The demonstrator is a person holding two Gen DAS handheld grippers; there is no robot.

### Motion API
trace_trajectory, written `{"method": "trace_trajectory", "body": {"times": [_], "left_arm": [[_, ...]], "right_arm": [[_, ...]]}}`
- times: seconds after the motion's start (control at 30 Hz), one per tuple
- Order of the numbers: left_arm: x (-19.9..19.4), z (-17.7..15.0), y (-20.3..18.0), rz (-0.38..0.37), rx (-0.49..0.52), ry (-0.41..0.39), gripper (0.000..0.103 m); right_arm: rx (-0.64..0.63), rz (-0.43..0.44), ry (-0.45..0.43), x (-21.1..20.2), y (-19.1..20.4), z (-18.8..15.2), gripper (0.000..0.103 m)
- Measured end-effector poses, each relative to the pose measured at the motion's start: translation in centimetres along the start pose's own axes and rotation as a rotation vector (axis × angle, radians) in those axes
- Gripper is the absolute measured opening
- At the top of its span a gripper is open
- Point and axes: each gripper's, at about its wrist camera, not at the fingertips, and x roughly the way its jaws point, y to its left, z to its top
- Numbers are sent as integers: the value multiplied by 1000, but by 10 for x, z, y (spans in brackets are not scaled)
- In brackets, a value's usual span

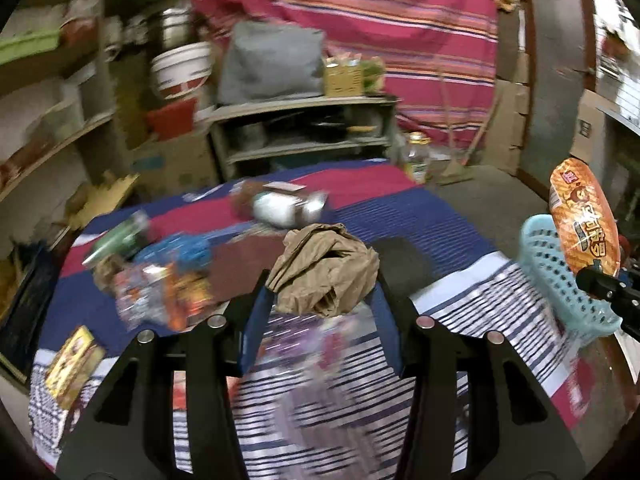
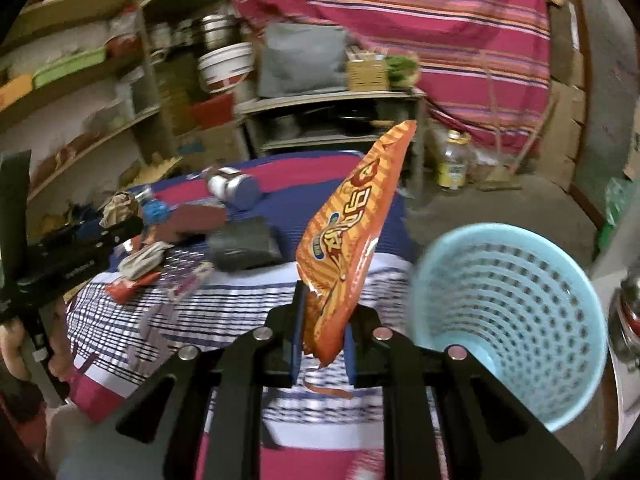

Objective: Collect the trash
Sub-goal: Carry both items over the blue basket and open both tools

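Left wrist view first: left gripper (image 1: 322,300) clamped on crumpled brown paper (image 1: 326,276), wad bulging up and forward from between the blue pads, lifted off the striped cloth (image 1: 460,312). Off to the left of those jaws, a blurred heap of coloured wrappers (image 1: 160,292) and a yellow packet (image 1: 72,364) lying on the cloth; ahead of the jaws, a white-and-brown packet (image 1: 280,204); far right, pale blue basket (image 1: 560,280) with the orange snack bag (image 1: 584,216) above its rim. Right wrist view next: right gripper (image 2: 322,340) pinching the orange snack bag (image 2: 352,232) by its lower end, bag standing up and leaning forward above the jaws, a torn strip dangling below. Left of these jaws, a dark pouch (image 2: 244,248) and more wrappers (image 2: 140,268) on the cloth; immediately right of the jaws, the basket (image 2: 508,320), mouth tilted toward the camera and apparently empty. Judged step: dropping the bag in. Best done by swinging right until the jaws sit over the mouth, tipping the tall end past the rim, then opening fully, since a light, floppy bag could catch on the rim or cling to a pad. Paper wad to follow, grip kept firm meanwhile.
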Motion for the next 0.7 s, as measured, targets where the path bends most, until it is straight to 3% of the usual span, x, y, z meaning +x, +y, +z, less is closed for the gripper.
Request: {"method": "trace_trajectory", "body": {"times": [0.2, 0.37, 0.7], "left_arm": [[14, 14, -83, -101, 29, -31, 47], [31, 14, -146, -186, 62, -18, 47], [64, 14, -219, -234, 126, 4, 47]], "right_arm": [[39, -114, -2, -15, -70, -10, 17], [99, -154, 4, -13, -118, -19, 17], [149, -160, 12, 5, -161, -32, 16]]}}
